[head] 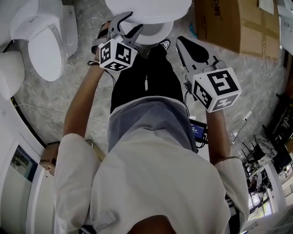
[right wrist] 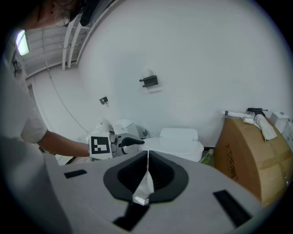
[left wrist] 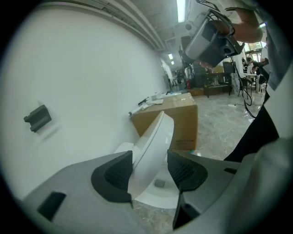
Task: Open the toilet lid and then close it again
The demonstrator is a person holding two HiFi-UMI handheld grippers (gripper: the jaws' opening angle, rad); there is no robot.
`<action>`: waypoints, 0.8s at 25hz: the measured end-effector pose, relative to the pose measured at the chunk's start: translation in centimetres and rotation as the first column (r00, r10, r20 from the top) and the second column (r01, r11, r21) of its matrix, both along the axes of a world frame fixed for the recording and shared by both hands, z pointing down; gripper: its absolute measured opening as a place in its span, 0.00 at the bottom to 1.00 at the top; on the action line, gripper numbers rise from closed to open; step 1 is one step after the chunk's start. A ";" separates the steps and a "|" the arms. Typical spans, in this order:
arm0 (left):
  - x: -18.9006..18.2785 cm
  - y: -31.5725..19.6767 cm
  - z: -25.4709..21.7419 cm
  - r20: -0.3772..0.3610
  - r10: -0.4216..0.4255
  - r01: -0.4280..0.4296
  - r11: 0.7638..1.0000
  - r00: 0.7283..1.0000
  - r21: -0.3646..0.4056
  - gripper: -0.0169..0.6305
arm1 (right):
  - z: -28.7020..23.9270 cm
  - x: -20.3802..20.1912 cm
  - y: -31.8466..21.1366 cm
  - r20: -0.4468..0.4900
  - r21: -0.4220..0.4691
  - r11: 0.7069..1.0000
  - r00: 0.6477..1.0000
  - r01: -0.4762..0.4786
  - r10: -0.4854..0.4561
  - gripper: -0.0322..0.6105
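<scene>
A white toilet [head: 153, 32] stands in front of the person, at the top middle of the head view. Its lid [left wrist: 153, 146] is raised a little off the seat. My left gripper [left wrist: 150, 171] is shut on the lid's front edge, one pad on each face. The head view shows the same gripper [head: 130, 25] at the lid's [head: 149, 7] left front rim. From the right gripper view, the lid [right wrist: 171, 146] lies low, with the left gripper [right wrist: 130, 142] at its edge. My right gripper [right wrist: 147, 171] hangs shut and empty, off to the right of the bowl [head: 192, 50].
A second toilet [head: 43, 41] stands at the left. A large cardboard box [head: 233, 23] sits right of the toilet, against the wall [right wrist: 249, 155]. A dark bracket [right wrist: 149, 81] is fixed on the wall. A small box [head: 50, 157] lies on the marble floor.
</scene>
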State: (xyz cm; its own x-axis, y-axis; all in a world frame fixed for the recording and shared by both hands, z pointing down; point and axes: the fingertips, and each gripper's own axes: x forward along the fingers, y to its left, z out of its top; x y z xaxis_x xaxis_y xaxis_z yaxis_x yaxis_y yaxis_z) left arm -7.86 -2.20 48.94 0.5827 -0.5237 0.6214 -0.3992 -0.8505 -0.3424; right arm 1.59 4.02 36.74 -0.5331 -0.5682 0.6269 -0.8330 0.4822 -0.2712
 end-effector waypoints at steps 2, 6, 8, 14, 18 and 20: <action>-0.1 0.6 0.6 0.004 0.007 -0.007 1.000 1.000 -0.014 0.37 | 0.3 -0.1 0.2 0.001 -0.008 1.000 1.000 0.000 0.000 0.07; -0.4 1.5 1.6 0.005 0.016 -0.015 0.999 1.000 -0.044 0.37 | 0.9 -0.3 0.3 0.004 -0.023 1.000 1.000 0.003 -0.003 0.07; -0.3 2.0 2.2 0.000 0.014 -0.014 0.998 1.000 -0.063 0.37 | 1.3 -0.2 0.3 0.006 -0.033 0.999 1.000 0.003 -0.002 0.07; -0.2 3.5 4.2 0.040 0.031 -0.028 0.997 0.999 -0.068 0.36 | 2.5 -0.8 0.5 0.010 -0.059 0.998 1.000 0.014 -0.013 0.07; -0.2 4.6 5.8 0.082 0.059 -0.054 0.997 0.995 -0.063 0.36 | 3.5 -1.4 0.7 0.009 -0.081 0.997 1.000 0.020 -0.019 0.07; -0.3 5.3 6.6 0.082 0.062 -0.055 0.995 0.995 -0.087 0.36 | 3.7 -1.7 1.0 0.011 -0.091 0.996 1.000 0.024 -0.024 0.07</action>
